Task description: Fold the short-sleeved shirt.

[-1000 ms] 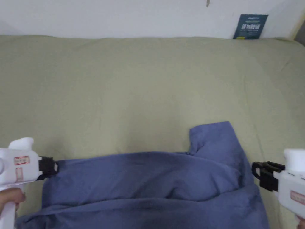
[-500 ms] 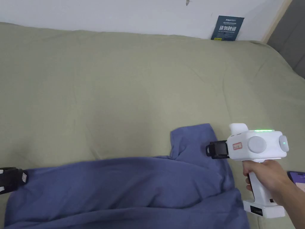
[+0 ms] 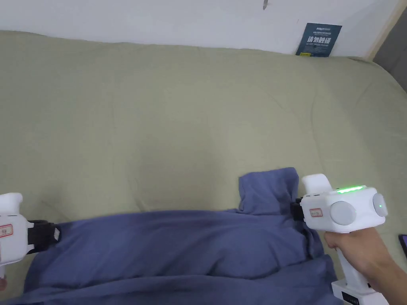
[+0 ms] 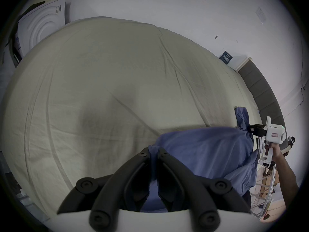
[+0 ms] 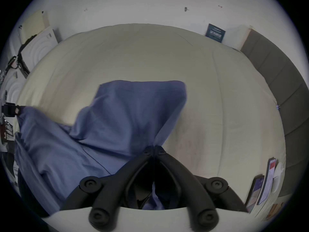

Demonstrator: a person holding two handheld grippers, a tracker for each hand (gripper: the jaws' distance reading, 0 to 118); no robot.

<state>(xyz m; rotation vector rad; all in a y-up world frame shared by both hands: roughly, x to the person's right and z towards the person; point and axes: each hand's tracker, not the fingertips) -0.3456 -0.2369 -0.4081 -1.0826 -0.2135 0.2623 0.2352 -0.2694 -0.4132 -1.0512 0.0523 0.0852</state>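
Note:
A blue short-sleeved shirt (image 3: 179,246) lies crumpled along the near edge of the bed, one sleeve (image 3: 270,188) sticking out towards the wall. My left gripper (image 3: 53,234) is at the shirt's left end; in the left gripper view its jaws (image 4: 153,152) are shut on a pinch of blue cloth (image 4: 200,148). My right gripper (image 3: 296,210) sits at the shirt's right side just below the sleeve. In the right gripper view its jaws (image 5: 153,149) are shut on the shirt's edge (image 5: 125,118), which rises taut from them.
The bed's pale green sheet (image 3: 179,119) stretches wide and bare towards the white wall. A dark blue card (image 3: 319,39) leans against the wall at the back right. Phones (image 5: 265,185) lie at the bed's right edge beside a grey headboard (image 5: 275,85).
My right gripper has come in from beyond the shirt's right side to the cloth below the sleeve and shut on it. The left gripper keeps its hold on the left end.

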